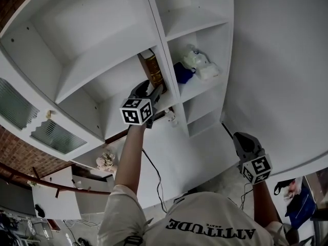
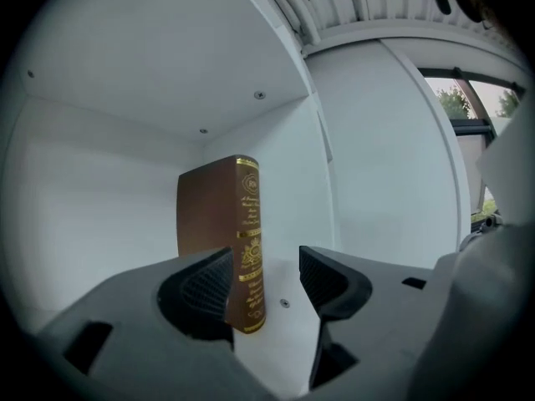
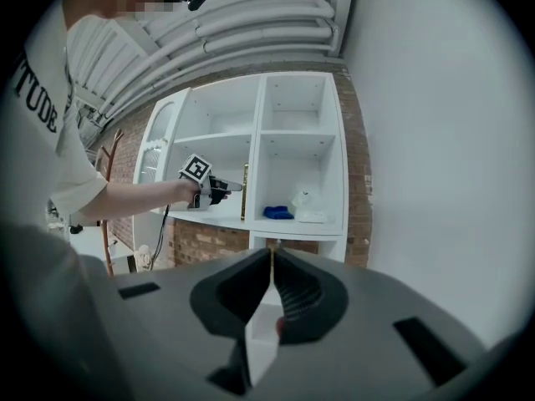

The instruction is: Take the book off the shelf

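Nearest the head camera is the person's white shirt point(image 1: 205, 224), and both arms reach out from it. The left hand-held gripper point(image 1: 155, 89) is at the front edge of the shelf point(image 1: 115, 104) and points level into the compartment. Its jaws stand apart and press on nothing. In the left gripper view point(image 2: 266, 270) the book point(image 2: 226, 215) stands a little behind them, and its lower end shows in the gap, close to the left jaw.

The book is upright, just beside the vertical divider point(image 1: 166, 60) at the right end of the compartment. To its left the compartment is wide, and above it there is free height up to the next board.

The cover is brown and the spine has gold bands and gold print.

The right hand-held gripper point(image 3: 272, 253) is well apart from the shelf, before the white wall point(image 1: 277, 60), with its jaws closed together on nothing.
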Tool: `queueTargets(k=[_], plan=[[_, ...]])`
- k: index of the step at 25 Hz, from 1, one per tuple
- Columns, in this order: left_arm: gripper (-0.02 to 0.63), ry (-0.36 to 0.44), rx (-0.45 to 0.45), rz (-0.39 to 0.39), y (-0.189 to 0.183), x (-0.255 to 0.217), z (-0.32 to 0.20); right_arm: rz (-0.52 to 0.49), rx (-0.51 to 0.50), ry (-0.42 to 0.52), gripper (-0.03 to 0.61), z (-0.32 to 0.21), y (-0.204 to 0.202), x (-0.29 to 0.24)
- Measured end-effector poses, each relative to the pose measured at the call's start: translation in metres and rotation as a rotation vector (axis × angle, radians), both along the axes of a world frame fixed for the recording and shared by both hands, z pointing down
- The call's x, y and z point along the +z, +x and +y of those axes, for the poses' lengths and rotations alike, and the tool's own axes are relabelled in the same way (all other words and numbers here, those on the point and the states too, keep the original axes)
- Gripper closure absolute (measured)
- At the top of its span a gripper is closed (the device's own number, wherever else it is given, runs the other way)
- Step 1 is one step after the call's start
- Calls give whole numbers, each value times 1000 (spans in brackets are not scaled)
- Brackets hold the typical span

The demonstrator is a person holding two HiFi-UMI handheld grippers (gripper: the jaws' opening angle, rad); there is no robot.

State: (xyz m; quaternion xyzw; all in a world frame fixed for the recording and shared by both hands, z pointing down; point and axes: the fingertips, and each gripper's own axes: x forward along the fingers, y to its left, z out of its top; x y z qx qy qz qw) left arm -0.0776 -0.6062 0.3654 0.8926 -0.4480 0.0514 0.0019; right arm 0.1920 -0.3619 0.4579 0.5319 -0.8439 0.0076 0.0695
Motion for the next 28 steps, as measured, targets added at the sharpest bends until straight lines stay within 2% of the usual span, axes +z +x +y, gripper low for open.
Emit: queueTargets(k=[3, 9, 17, 28], plan=[[379, -8, -20, -17, -5, 4, -17, 4, 15, -9, 545, -1, 4, 2], [328, -48, -10, -83, -5, 21, -43, 10, 32, -20, 545, -2, 6, 5], [327, -48, 31, -81, 0, 26, -56, 13, 62, -34, 545, -2, 13, 11], [359, -39, 22, -65, -4, 26, -54, -30, 91, -44, 545, 1, 21, 20]])
